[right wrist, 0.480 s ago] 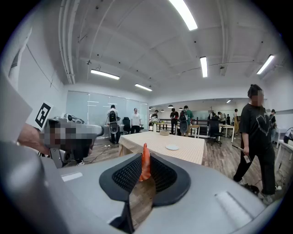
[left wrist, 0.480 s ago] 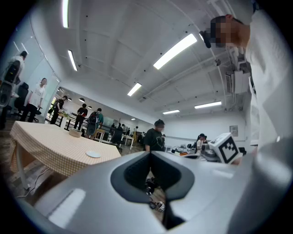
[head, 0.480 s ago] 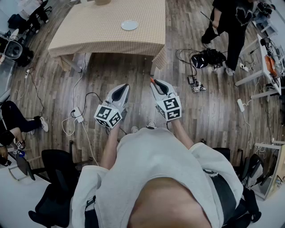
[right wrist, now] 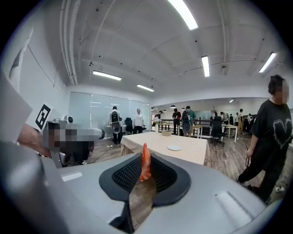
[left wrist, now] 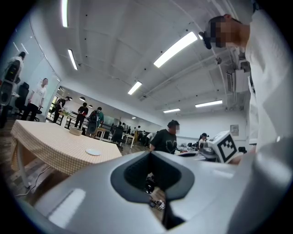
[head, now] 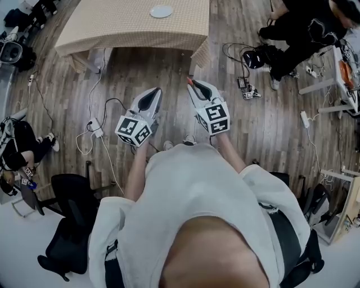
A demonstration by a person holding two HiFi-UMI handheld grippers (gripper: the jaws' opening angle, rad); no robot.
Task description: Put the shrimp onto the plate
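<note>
A small white plate [head: 161, 11] lies on the checked tablecloth of a table [head: 124, 31] at the far top of the head view, well ahead of both grippers. My right gripper [head: 192, 85] is held at chest height over the wooden floor and is shut on an orange shrimp [right wrist: 145, 161], which stands upright between its pads. The shrimp's tip [head: 190, 82] pokes out past the jaws. In the right gripper view the plate [right wrist: 174, 147] and table [right wrist: 153, 142] are straight ahead. My left gripper [head: 152, 94], beside the right one, is shut with nothing in it.
A person in black [head: 306, 31] stands at the upper right near bags and cables [head: 260, 57]. Cords and a power strip [head: 95, 130] trail on the floor under the table's near edge. Black chairs [head: 73, 202] stand at the lower left and desks [head: 343, 62] at the right. A bowl [left wrist: 74, 131] sits on the table.
Both grippers keep the same pose, the shrimp still in the right one. The table and plate sit higher in the frame, and the person in black has shifted.
</note>
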